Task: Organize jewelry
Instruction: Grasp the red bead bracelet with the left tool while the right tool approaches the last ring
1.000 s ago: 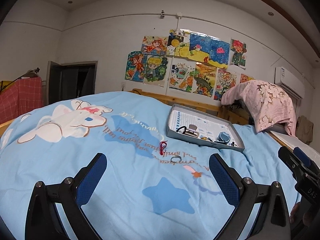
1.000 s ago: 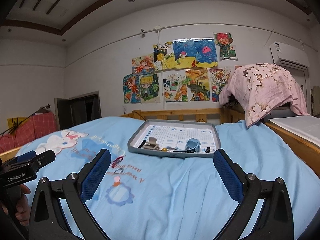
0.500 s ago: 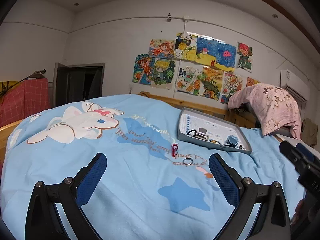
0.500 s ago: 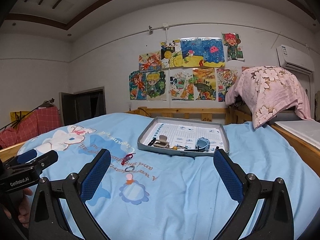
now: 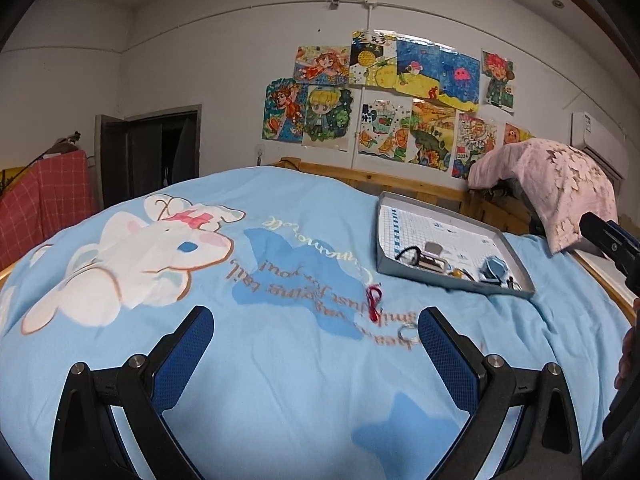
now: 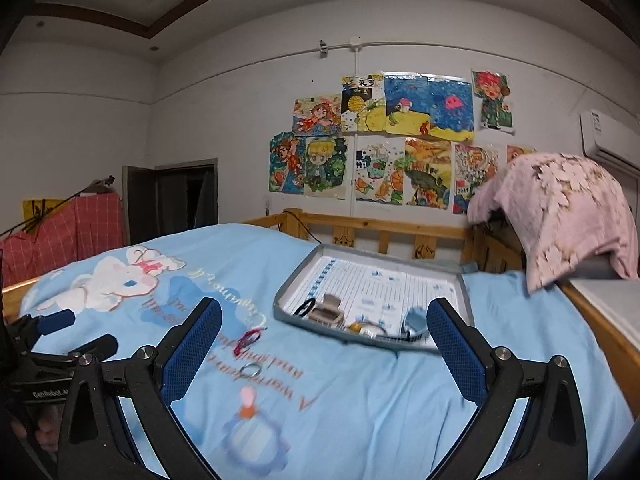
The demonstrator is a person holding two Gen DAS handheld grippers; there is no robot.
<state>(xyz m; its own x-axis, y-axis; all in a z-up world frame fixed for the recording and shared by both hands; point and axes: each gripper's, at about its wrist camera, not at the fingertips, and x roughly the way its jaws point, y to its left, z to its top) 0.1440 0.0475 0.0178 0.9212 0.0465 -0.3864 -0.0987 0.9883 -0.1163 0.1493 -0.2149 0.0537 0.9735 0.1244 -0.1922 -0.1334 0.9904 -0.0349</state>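
Left wrist view: the left gripper (image 5: 314, 354) hangs over the blue bed cover (image 5: 280, 380). Its two blue fingers (image 5: 182, 356) stand wide apart with nothing between them.
Right wrist view: the right gripper (image 6: 324, 350) also hangs over the bed cover. Its fingers (image 6: 192, 352) are wide apart too and hold nothing.
Other gripper seen: the left gripper shows at the far left of the right wrist view (image 6: 60, 344), with a bit of the person's hand (image 6: 38, 432) under it.
Ring: a small silver ring (image 5: 407, 333) lies flat on the cover, just beside the inner edge of the left gripper's right finger. In the right wrist view the ring (image 6: 251, 369) lies just ahead of the left finger.
Red string: a little red cord piece (image 5: 374, 300) lies on the cover, near the ring and a bit farther away. It shows in the right wrist view too (image 6: 248, 338).
Tray: a grey tray (image 5: 436, 280) sits on the cover past the red string, off to the right. Its near edge (image 6: 304, 324) is a bit blurry in the right wrist view.
Inside the tray: a black loop (image 5: 408, 254), a small shiny box (image 5: 432, 262) and a round blue thing (image 5: 492, 270) lie near the front edge, close together.
Bunny picture: a big white bunny (image 5: 132, 256) is printed on the cover, well to the left.
Wall: many bright drawings (image 5: 392, 96) hang behind the bed.
Pink cloth: a pink flowery cloth (image 5: 556, 184) hangs at the right.
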